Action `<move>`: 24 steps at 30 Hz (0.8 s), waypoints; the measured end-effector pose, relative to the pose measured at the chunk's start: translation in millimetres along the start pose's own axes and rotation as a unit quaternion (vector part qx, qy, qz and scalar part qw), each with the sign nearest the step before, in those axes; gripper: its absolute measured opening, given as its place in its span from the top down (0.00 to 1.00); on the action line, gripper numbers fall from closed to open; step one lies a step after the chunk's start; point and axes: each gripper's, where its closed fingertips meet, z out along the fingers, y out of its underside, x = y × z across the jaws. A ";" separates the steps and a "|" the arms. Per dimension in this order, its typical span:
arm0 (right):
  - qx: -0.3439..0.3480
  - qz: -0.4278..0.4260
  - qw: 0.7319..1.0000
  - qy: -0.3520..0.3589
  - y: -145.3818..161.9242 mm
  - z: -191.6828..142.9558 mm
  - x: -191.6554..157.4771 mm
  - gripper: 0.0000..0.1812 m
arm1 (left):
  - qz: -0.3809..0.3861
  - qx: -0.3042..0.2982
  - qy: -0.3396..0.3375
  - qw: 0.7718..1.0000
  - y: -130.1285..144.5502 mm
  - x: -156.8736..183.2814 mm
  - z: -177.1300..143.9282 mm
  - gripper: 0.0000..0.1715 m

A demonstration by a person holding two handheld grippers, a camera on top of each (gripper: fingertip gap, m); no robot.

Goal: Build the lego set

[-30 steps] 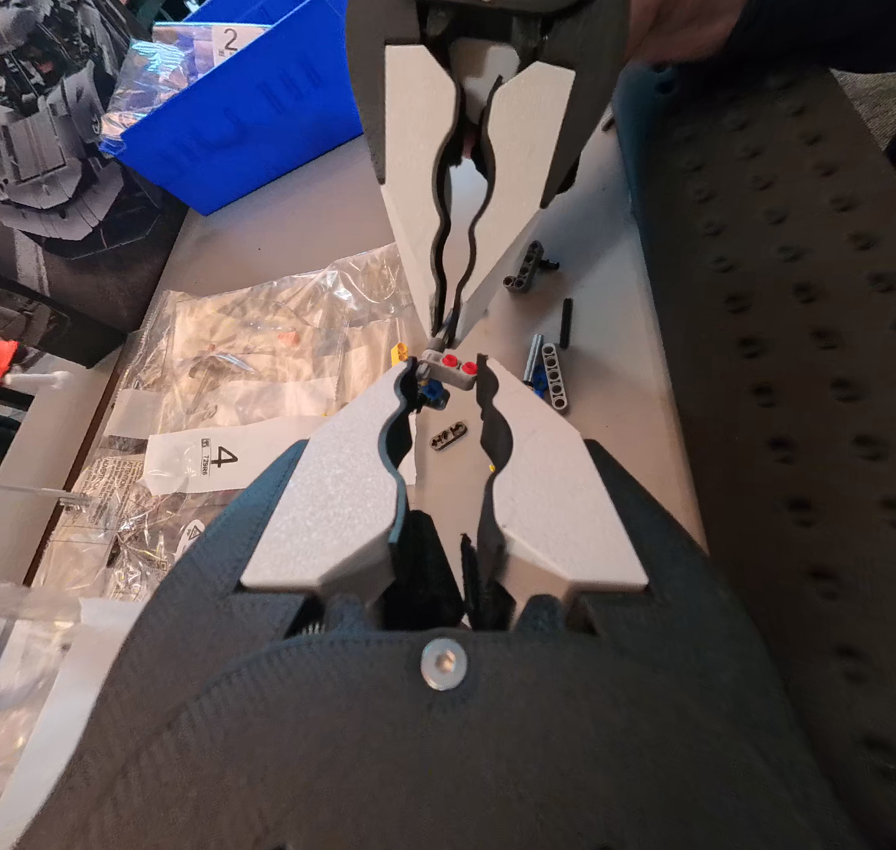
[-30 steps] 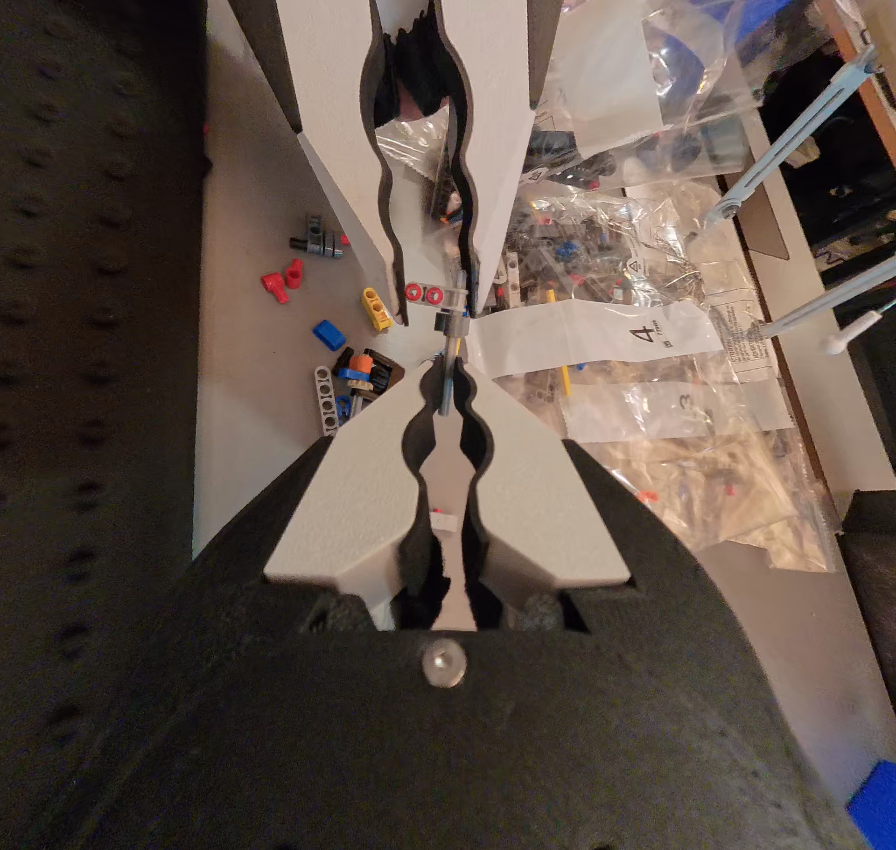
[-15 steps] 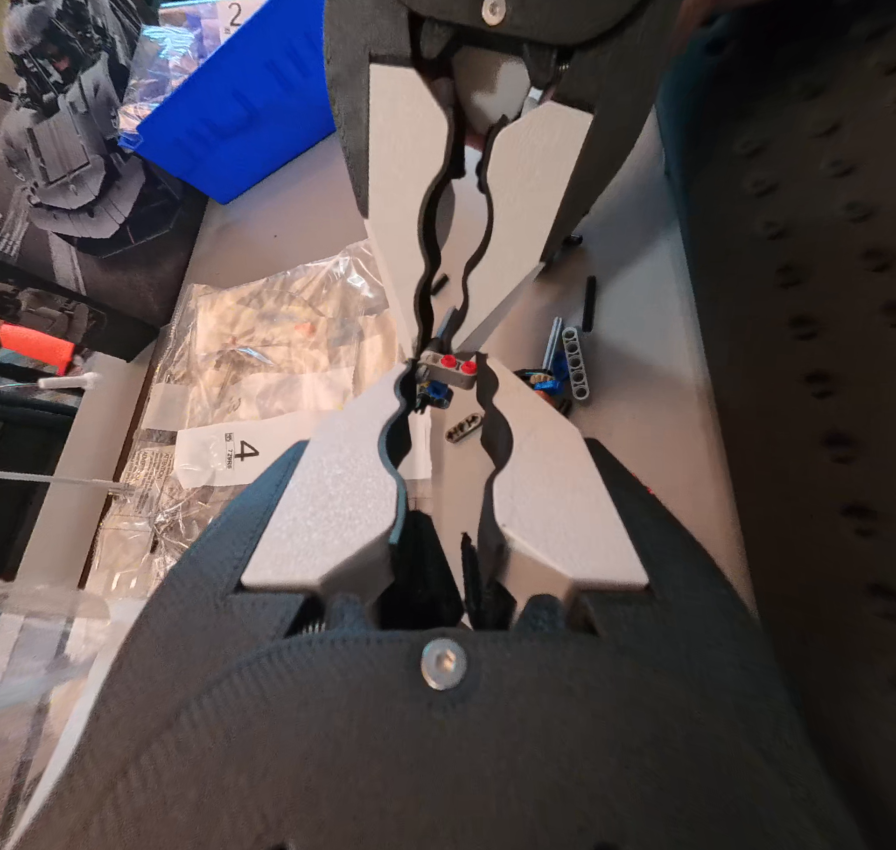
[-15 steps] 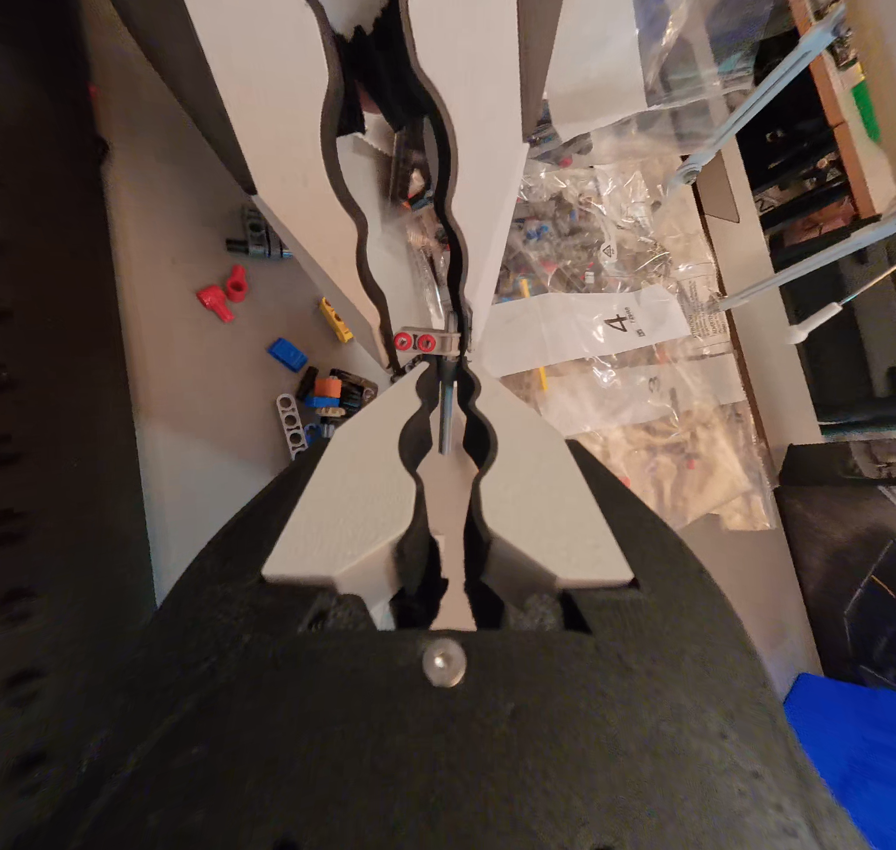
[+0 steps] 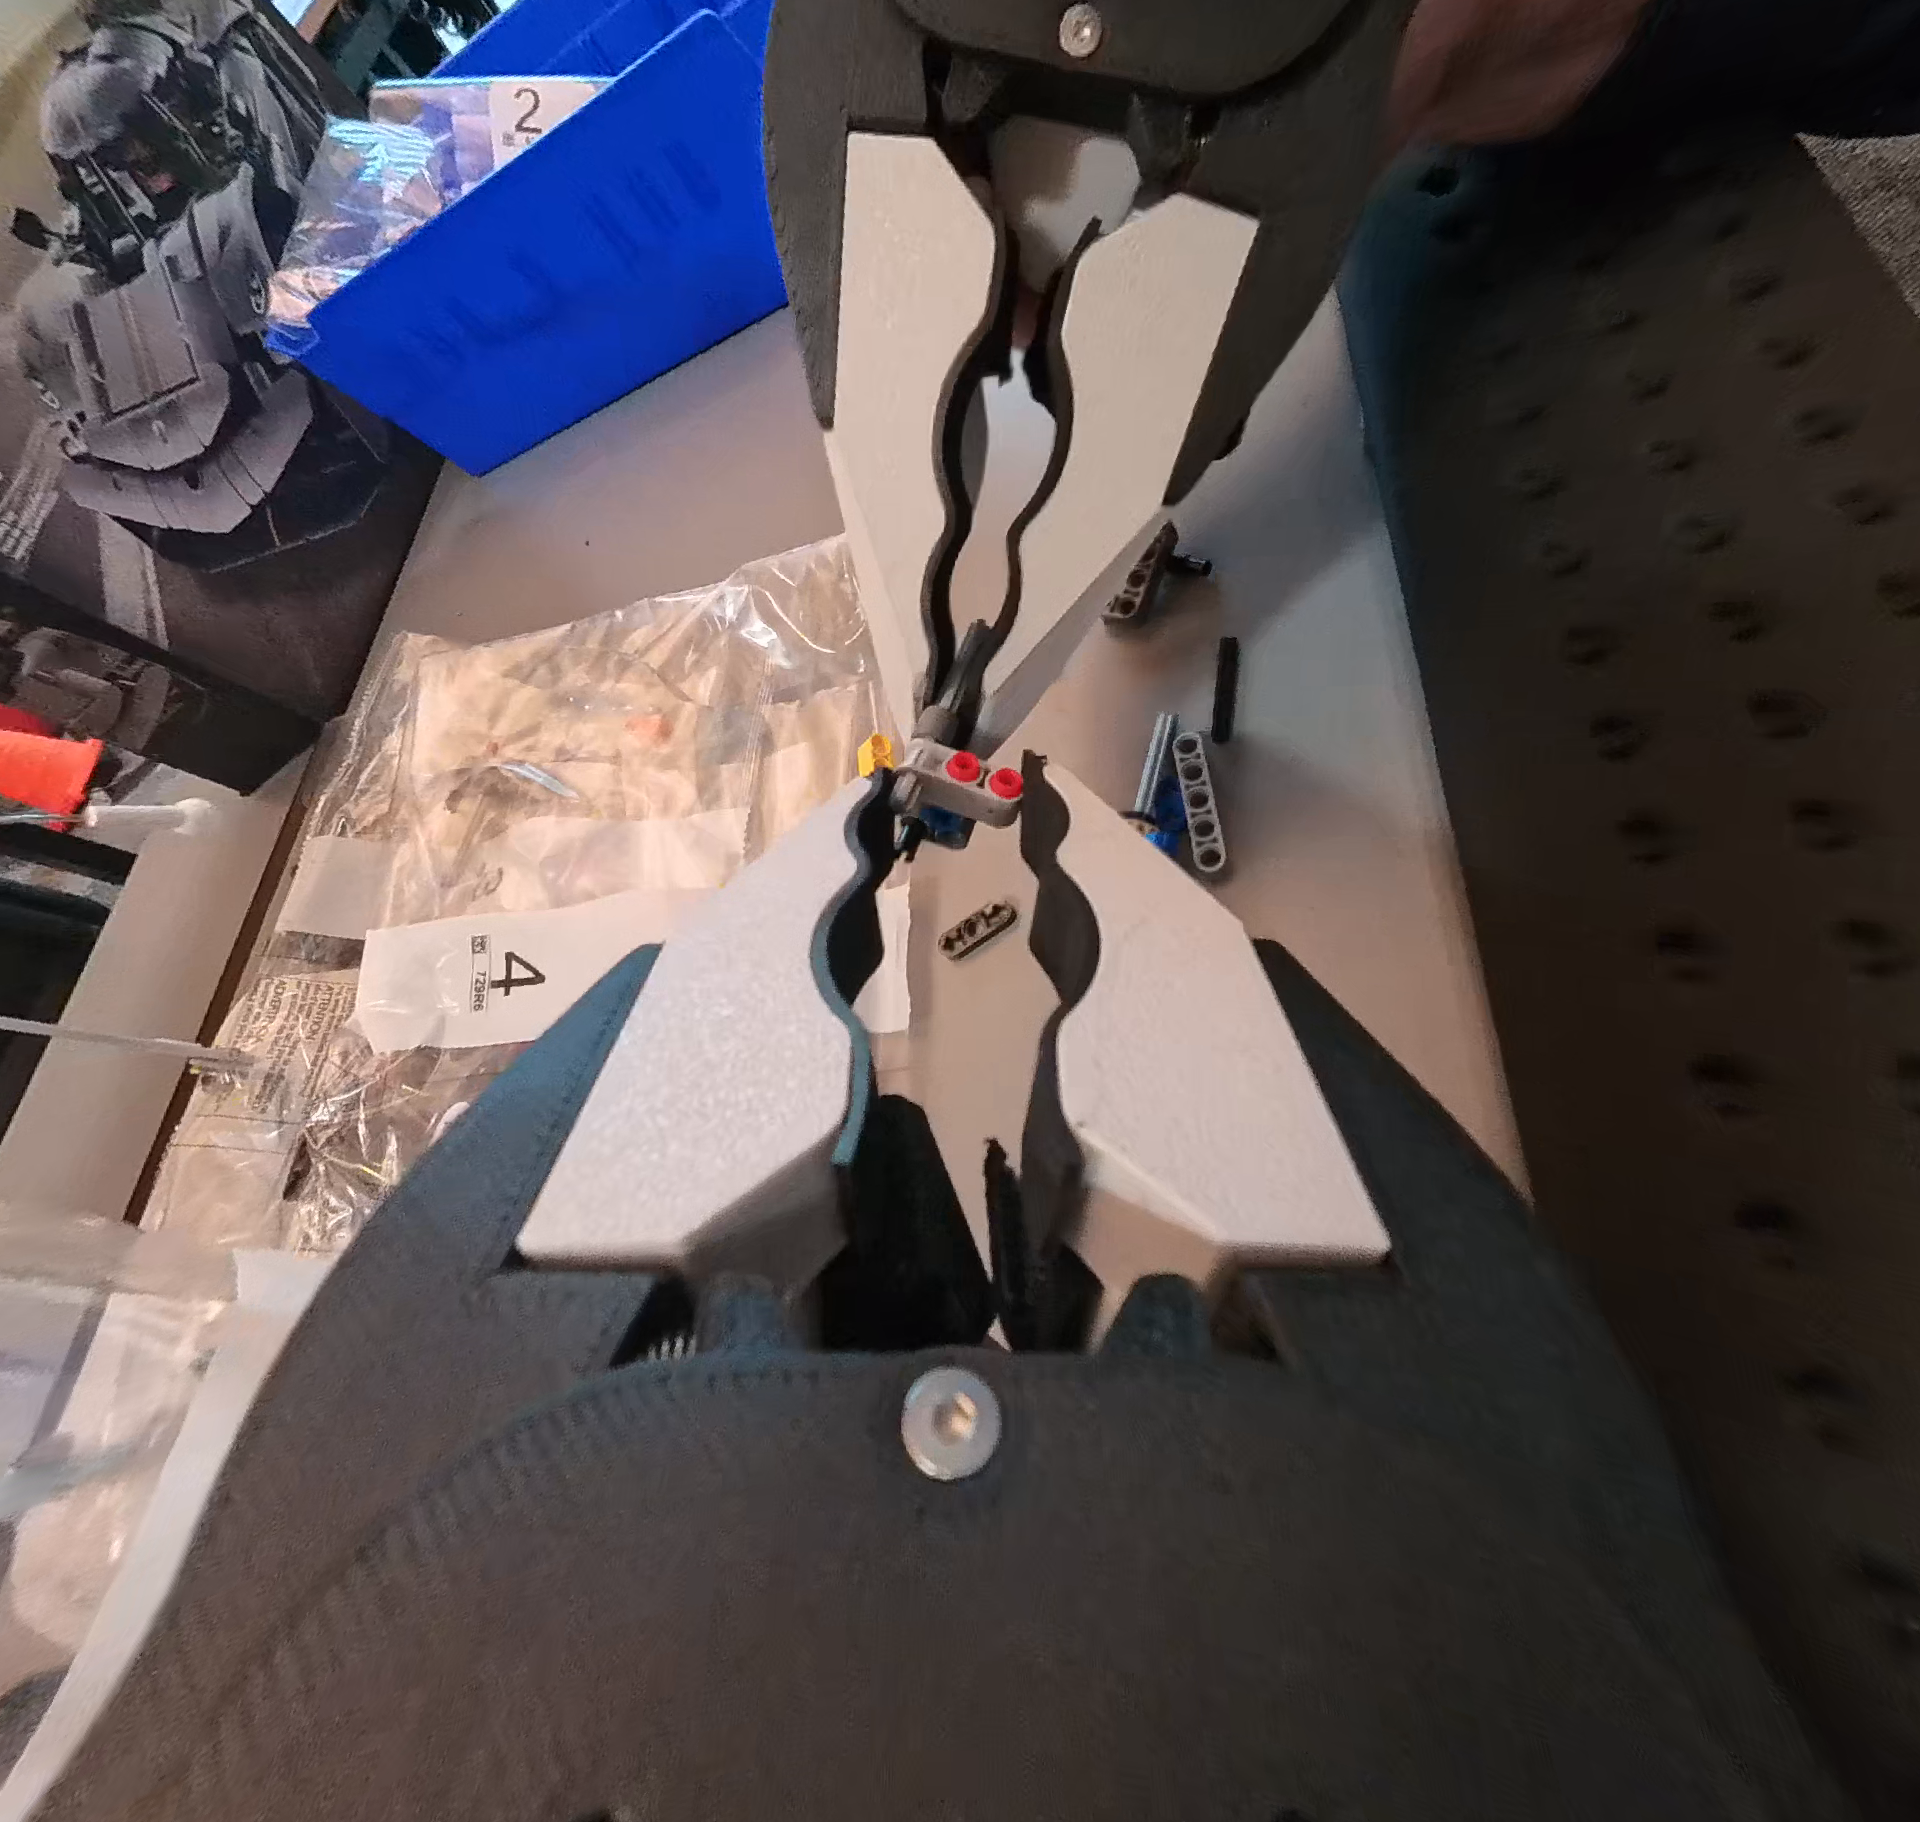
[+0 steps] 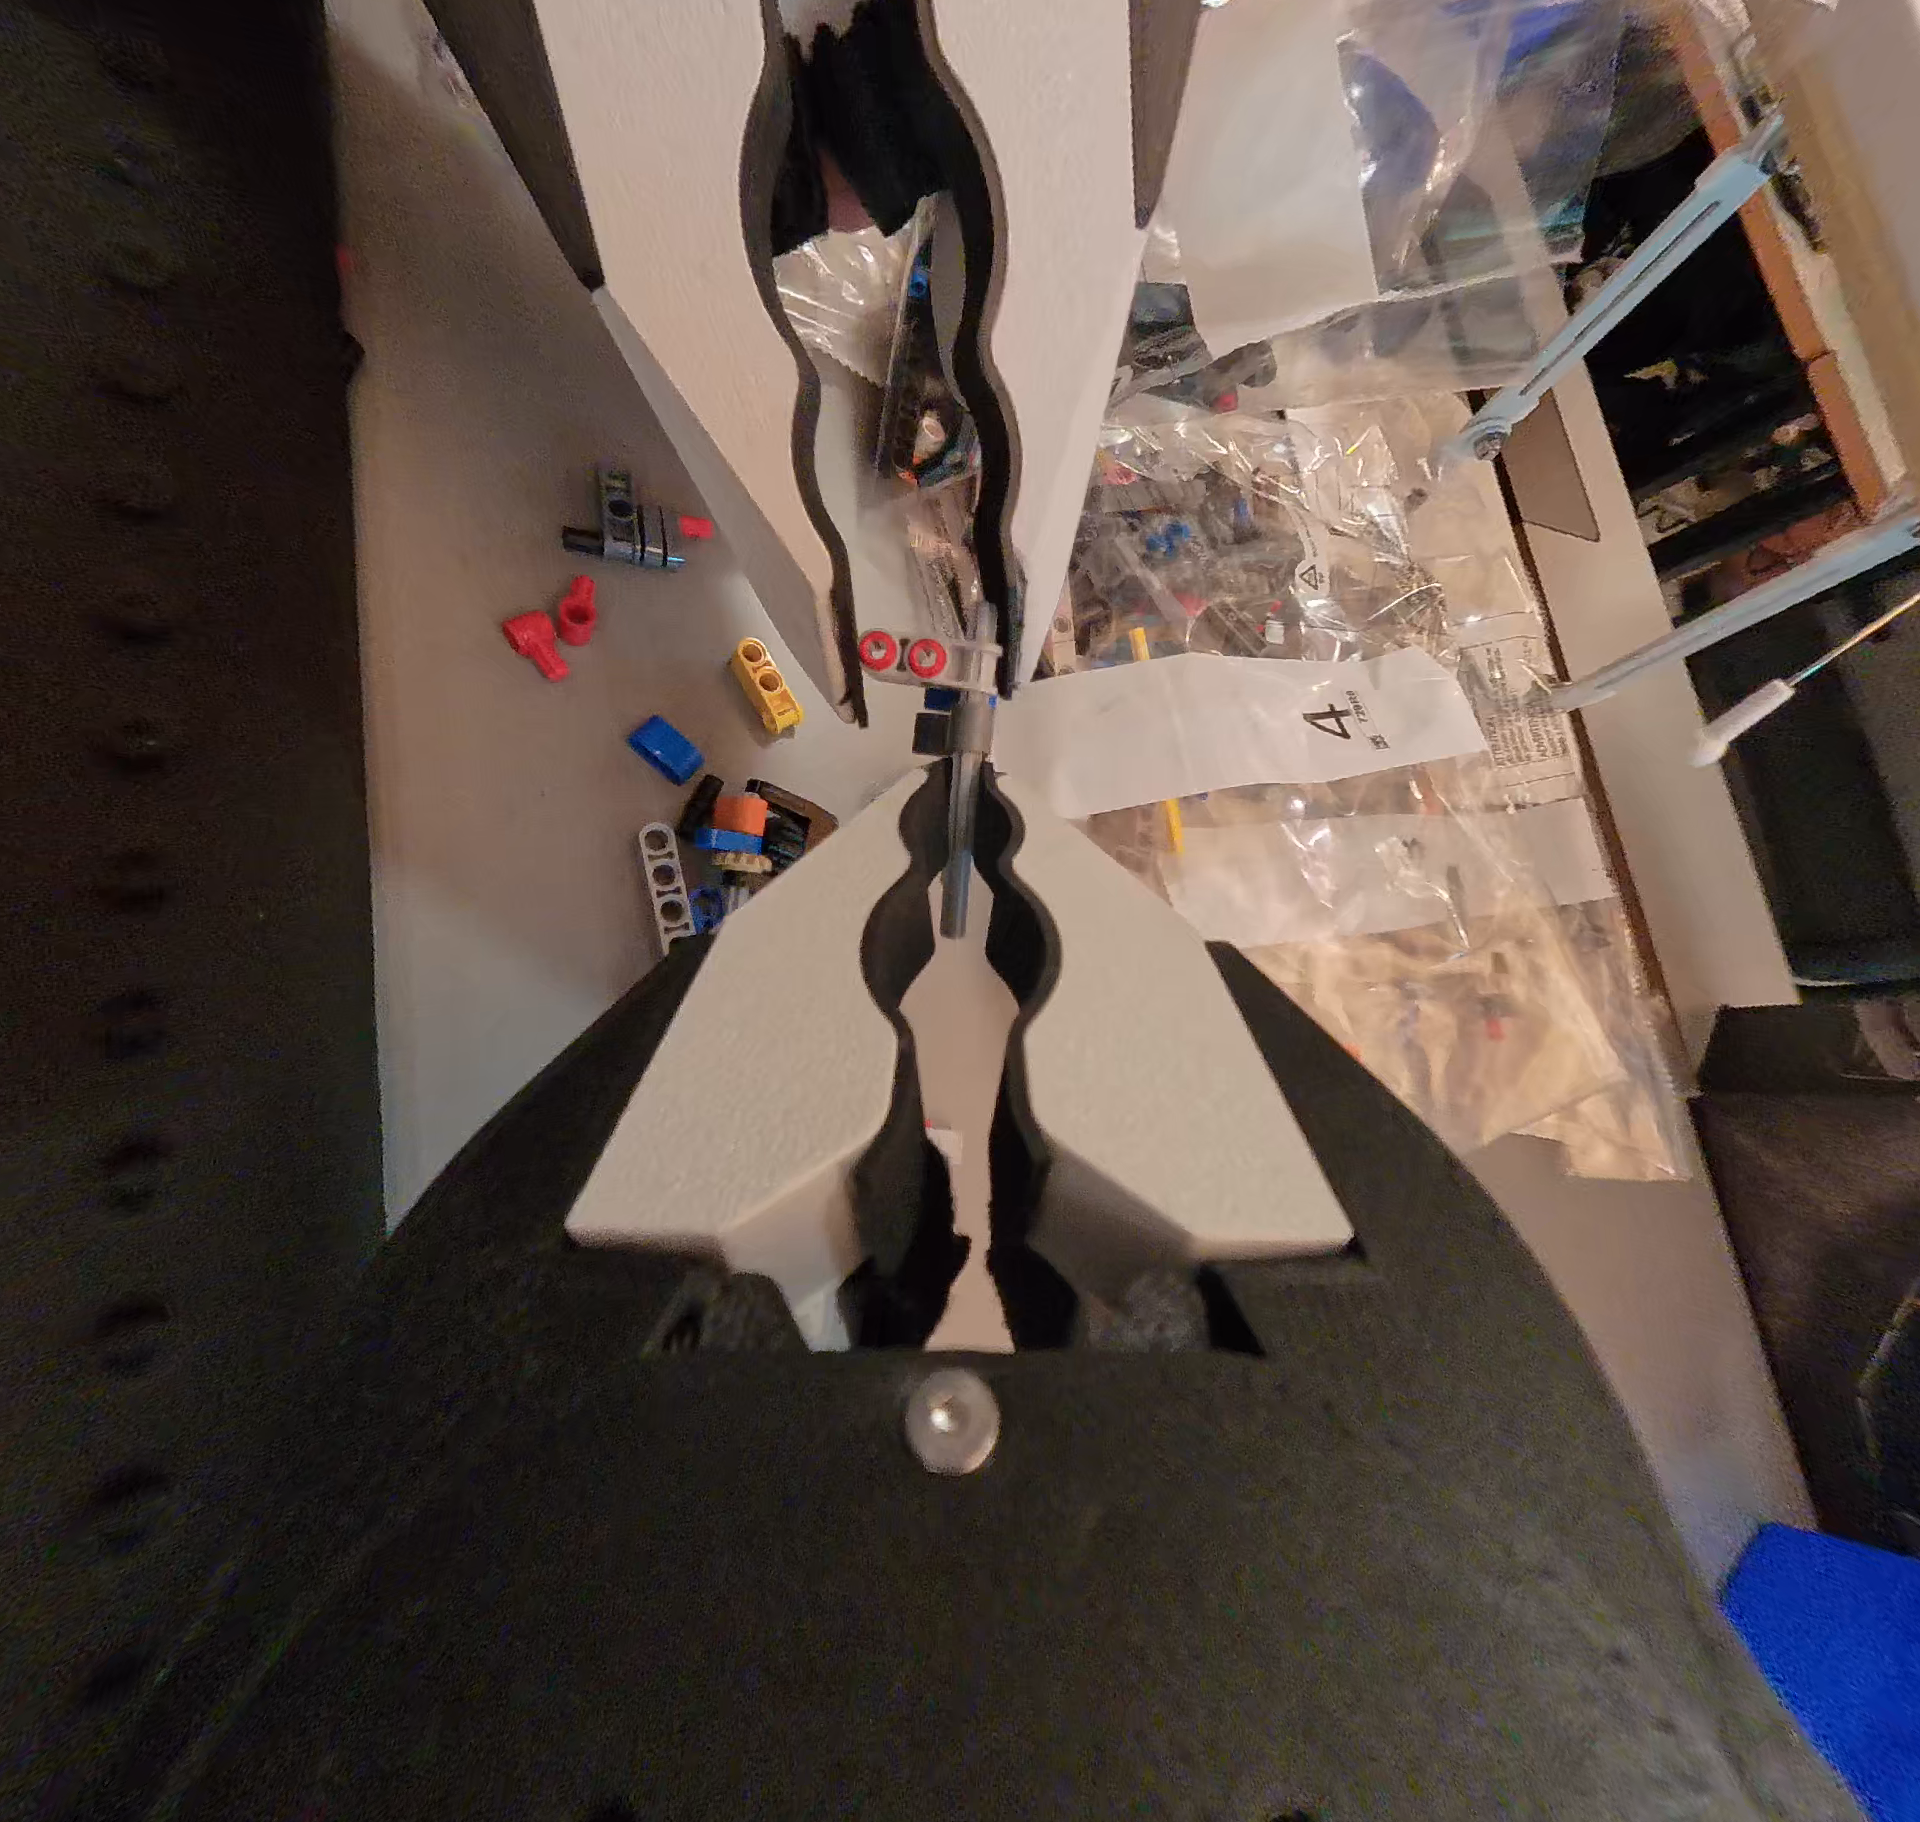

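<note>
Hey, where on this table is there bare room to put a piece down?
Bare table between the blue bin and the parts bags; another bare strip beside the loose pieces, along the dark dimpled surface. Crowded: the bags and the loose-piece cluster.

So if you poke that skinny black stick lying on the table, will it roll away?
Probably. The black stick looks thin, straight and loose on the smooth table, so a sideways nudge could roll it. It looks stiff and very light.

Left of the tongs lie two red connectors [image 6: 551, 626], one yellow brick [image 6: 766, 683], one blue brick [image 6: 665, 749]; right, several bags [image 6: 1299, 733].
</note>
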 end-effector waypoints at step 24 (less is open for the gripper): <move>0.018 -0.001 0.999 -0.049 -1.9 -7.0 -11.6 0.99 | 0.050 0.004 0.014 0.999 -4.7 13.9 2.4 0.86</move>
